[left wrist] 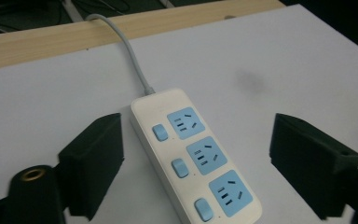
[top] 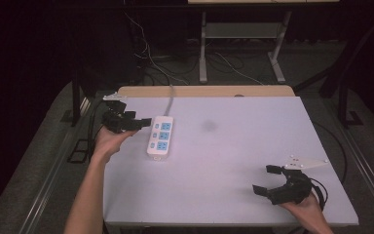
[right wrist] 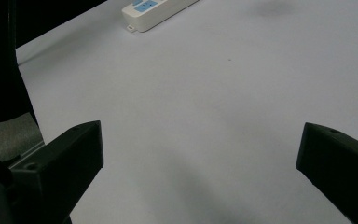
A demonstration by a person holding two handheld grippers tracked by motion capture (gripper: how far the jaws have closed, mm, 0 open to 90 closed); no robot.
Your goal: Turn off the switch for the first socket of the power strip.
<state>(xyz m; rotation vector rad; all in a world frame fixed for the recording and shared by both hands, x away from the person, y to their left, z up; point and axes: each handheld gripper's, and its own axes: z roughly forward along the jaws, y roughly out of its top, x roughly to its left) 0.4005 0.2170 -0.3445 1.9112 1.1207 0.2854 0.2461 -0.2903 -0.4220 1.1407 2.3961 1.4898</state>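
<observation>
White tabletop (top: 233,161) w/ pale wood strip along far edge; faint grey smudge (top: 208,126) near centre. Dark floor round it, tangled cables (top: 151,58) and metal frame legs (top: 203,48) beyond far side.

Left forearm (top: 90,195) reaching up from bottom left, hand under left gripper (top: 143,122) at table's far-left corner. Jaws apart, nothing between, pointed at power strip (top: 160,137). In left gripper view, strip (left wrist: 196,156) lying between the two black jaws but clear of both, further out on table.

Right gripper (top: 267,179) near front-right corner, held in right hand (top: 306,207), grey three-cornered plate (top: 307,162) on top. Jaws spread wide, empty; bare table (right wrist: 205,116) ahead in right gripper view, well apart from strip (right wrist: 156,11).

Strip: white body, three blue sockets in a row, blue switch (left wrist: 159,132) beside each, grey cord (left wrist: 130,51) running off over far edge. Flat on left half of table, just beside left gripper.
</observation>
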